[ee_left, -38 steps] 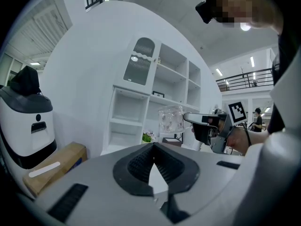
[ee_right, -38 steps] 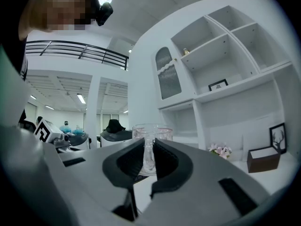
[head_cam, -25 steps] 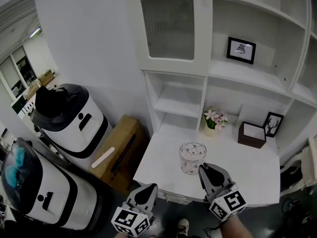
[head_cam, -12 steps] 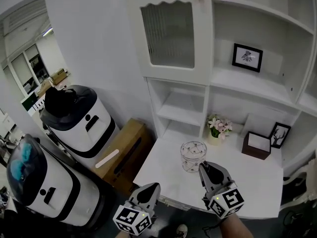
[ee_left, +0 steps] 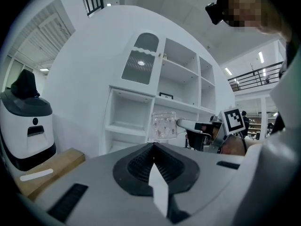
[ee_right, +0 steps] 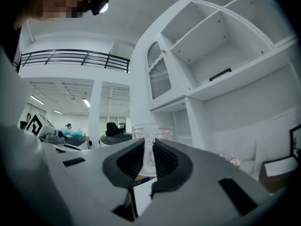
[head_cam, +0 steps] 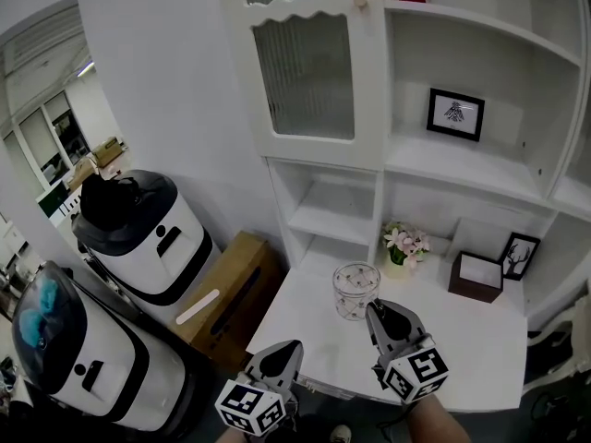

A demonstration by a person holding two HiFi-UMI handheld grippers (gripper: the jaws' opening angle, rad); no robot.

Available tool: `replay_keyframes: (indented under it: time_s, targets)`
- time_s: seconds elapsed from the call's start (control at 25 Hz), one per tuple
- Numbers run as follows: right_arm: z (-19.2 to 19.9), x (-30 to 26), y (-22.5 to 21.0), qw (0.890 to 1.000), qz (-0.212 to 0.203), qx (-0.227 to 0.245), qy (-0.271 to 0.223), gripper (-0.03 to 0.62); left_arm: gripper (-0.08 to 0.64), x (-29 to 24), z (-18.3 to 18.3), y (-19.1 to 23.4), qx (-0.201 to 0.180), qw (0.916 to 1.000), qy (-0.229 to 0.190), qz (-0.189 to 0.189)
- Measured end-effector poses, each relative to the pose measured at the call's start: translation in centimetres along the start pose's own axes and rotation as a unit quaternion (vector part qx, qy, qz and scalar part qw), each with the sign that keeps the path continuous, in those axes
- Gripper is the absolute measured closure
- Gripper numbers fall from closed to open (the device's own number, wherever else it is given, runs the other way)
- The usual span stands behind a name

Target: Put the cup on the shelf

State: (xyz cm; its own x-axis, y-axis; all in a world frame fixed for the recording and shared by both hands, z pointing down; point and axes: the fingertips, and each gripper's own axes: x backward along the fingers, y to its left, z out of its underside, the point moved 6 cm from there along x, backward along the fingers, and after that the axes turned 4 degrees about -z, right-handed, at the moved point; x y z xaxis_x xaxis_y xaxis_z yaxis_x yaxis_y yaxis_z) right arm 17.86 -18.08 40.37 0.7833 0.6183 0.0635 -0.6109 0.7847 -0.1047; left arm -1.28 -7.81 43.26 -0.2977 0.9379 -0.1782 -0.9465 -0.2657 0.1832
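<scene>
A clear glass cup (head_cam: 355, 291) with small pink prints hangs above the white counter (head_cam: 462, 344) of the shelf unit (head_cam: 480, 160). My right gripper (head_cam: 373, 310) is shut on the cup's handle, just behind the cup. In the right gripper view the cup (ee_right: 150, 132) stands upright straight ahead of the jaws of the right gripper (ee_right: 148, 147), which pinch the handle. My left gripper (head_cam: 285, 350) is lower left, short of the counter's front edge, shut and empty. The left gripper view shows the left gripper (ee_left: 153, 145), and past it the cup (ee_left: 163, 126) with the right gripper (ee_left: 188, 124) behind it.
On the counter stand a pink flower pot (head_cam: 404, 245), a brown box (head_cam: 475, 276) and a small picture frame (head_cam: 514, 255). Another frame (head_cam: 455, 113) sits one shelf up. A glass-door cabinet (head_cam: 307, 63) is above. A cardboard box (head_cam: 226, 289) and two white-and-black machines (head_cam: 138, 233) stand at left.
Both grippers have edged forward towards the shelf unit, the cup still held in the right one. The left gripper stays shut and empty.
</scene>
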Motion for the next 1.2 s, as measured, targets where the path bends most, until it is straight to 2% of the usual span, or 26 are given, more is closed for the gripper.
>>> replay_keyframes:
  time_s: [0.52, 1.2]
  targets:
    - [0.9, -6.5, -1.7, 0.998, 0.064, 0.003, 0.004, 0.568, 0.555, -5.8, -1.7, 5.5, -0.015, 0.9974, 0.017, 0.068]
    - [1.9, -15.4, -4.1, 0.994, 0.110, 0.018, 0.018, 0.566, 0.555, -10.5, -2.5, 12.4, -0.011, 0.9935, 0.033, 0.108]
